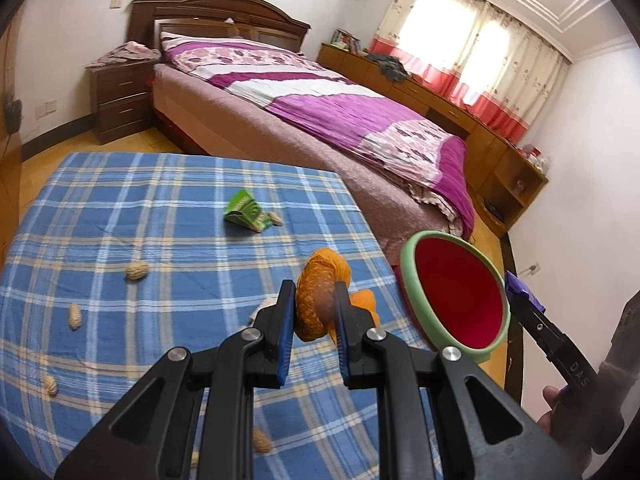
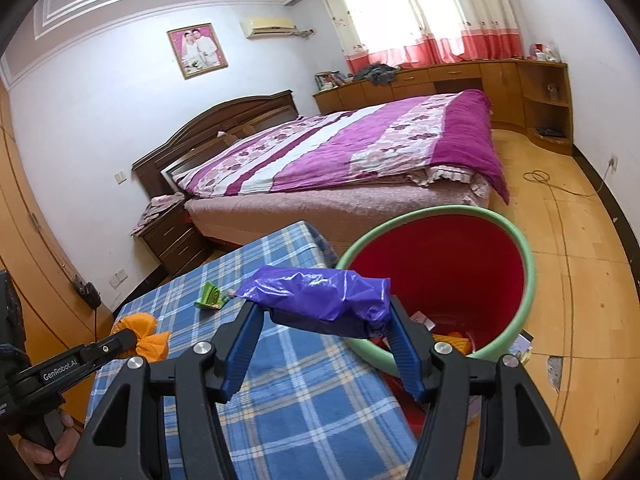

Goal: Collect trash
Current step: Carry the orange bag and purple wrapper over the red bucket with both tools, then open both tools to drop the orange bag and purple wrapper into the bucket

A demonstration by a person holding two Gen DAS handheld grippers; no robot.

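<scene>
Bedroom worktop (image 1: 120, 208) in blue plaid carries peanut shells and a green wrapper (image 1: 245, 212). Just beside its edge stands the red bin (image 2: 516, 280). Left hand-held gripper (image 1: 312, 312) clenches an orange peel (image 1: 318, 296); right hand-held gripper (image 2: 320, 312) grasps a purple bag (image 2: 320, 296) at the bin's rim. Carry each fully over the bin's mouth before letting go.

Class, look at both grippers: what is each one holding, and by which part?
The left gripper pinches the orange peel across its middle. The right gripper clamps the purple plastic bag by its two ends.
</scene>
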